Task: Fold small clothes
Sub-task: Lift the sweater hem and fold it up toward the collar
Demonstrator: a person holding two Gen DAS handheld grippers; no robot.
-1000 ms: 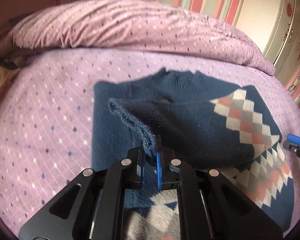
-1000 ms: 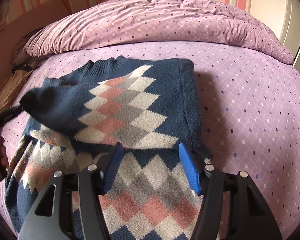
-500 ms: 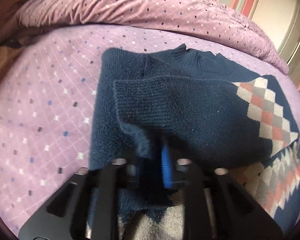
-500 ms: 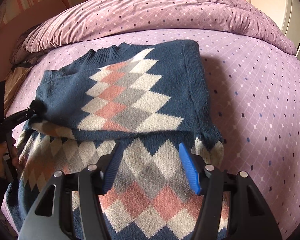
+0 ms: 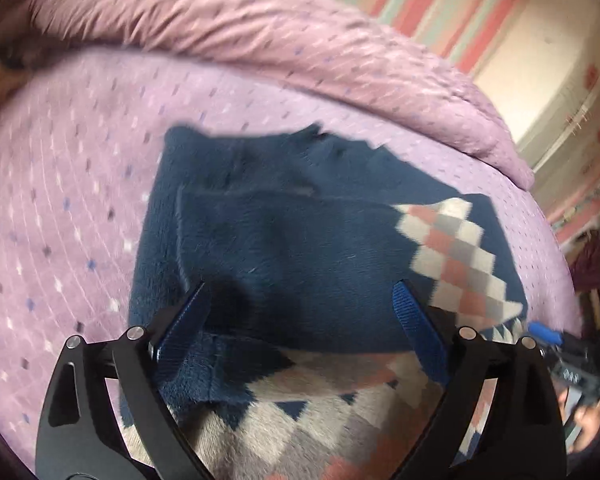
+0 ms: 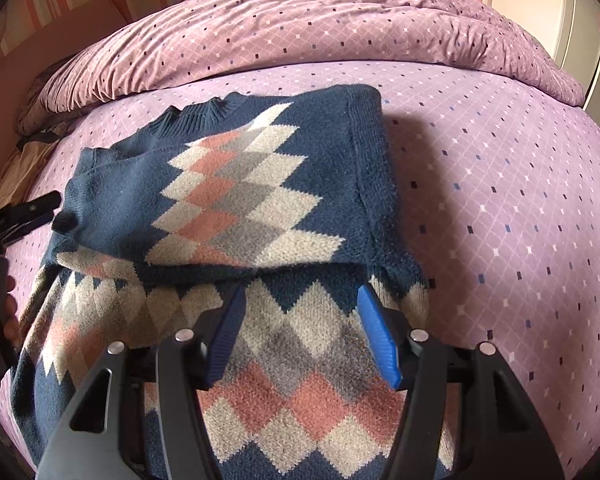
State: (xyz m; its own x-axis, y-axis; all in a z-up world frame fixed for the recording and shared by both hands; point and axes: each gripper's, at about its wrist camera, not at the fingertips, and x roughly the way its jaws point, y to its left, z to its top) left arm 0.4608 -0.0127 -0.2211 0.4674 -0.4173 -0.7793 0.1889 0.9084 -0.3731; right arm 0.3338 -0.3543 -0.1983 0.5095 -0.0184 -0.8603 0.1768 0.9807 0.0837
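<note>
Sweater [image 6: 236, 208] lying flat on the bed [image 6: 500, 184], near the heaped duvet [image 6: 320, 28] at the far side; collar toward the duvet, hem toward the cameras. Both sleeves [image 5: 284, 264] folded across the chest of the sweater, diamond pattern showing on top.

Left tool [image 5: 300, 312] spread wide, holding nothing, poised over the dark sleeve at the sweater's left edge; view blurred. Right tool [image 6: 300, 328] likewise wide and empty, poised over the patterned lower body of the sweater, just short of the folded sleeve's edge.

Judgement: sleeve folds complete; bottom-to-top fold outstanding.

Recommended for the step in hand:
- Take the hem at both corners of the sweater, one tool per corner, pinching both knit layers together.
- Lift evenly and carry toward the collar, keeping the tools level so the fold line runs straight across the sweater.
- Keep lift low; folded sleeves lie loose and look liable to slide off the chest.
- Release only once the hem edge meets the shoulders squarely.

Risk noted: thick knit may bunch at the fold.
</note>
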